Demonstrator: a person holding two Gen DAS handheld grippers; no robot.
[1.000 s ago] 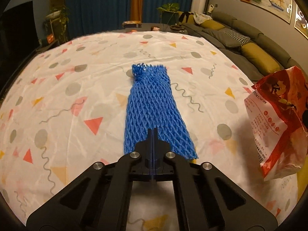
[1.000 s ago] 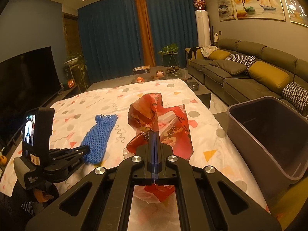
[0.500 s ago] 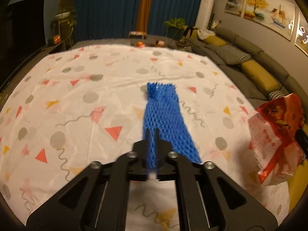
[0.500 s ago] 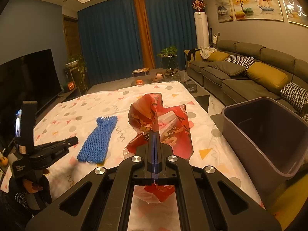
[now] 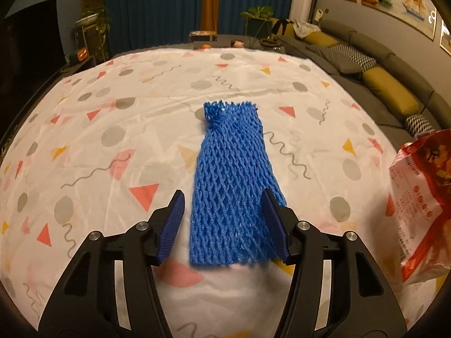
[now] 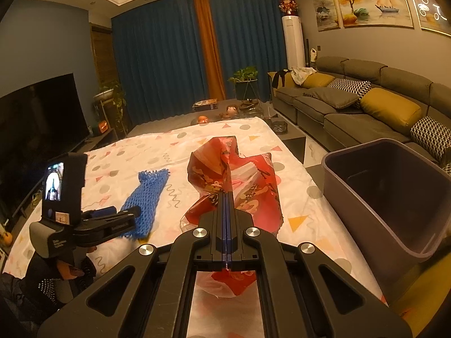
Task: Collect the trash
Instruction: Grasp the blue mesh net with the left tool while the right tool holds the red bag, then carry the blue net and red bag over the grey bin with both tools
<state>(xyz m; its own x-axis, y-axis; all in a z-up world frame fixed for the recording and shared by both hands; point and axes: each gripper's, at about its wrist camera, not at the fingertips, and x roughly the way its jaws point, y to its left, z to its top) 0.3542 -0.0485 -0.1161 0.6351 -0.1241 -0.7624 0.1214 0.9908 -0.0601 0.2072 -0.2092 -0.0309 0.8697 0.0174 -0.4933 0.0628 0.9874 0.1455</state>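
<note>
The left tongs (image 5: pixel 222 219) stood wide apart above a patterned worktop (image 5: pixel 112 129), their blue-padded fingers (image 5: pixel 172 225) flanking the near end of a blue foam fruit net (image 5: pixel 231 186) that lay flat on the cloth; whether the pads touched the net could not be told. The net's long axis ran away from the left camera toward the far edge of the worktop, its frayed, bunched end pointing toward the dark blue curtains (image 6: pixel 169 67). The right tongs (image 6: pixel 227 205) were pinched tight on a crumpled red snack bag (image 6: pixel 234 180), which was held up clear of the worktop, with its folded top standing above the fingers and its lower part hanging beneath them. In the left view the same bag appeared at the right edge, beside the net and apart from it. A grey trash bin (image 6: pixel 394 197) stood just off the right side of the worktop, near the held bag, its mouth open upward. Counted in view: one net, one bag, one bin, two sets of tongs. A grey sofa (image 6: pixel 366 104) with yellow cushions lined the right wall.
</note>
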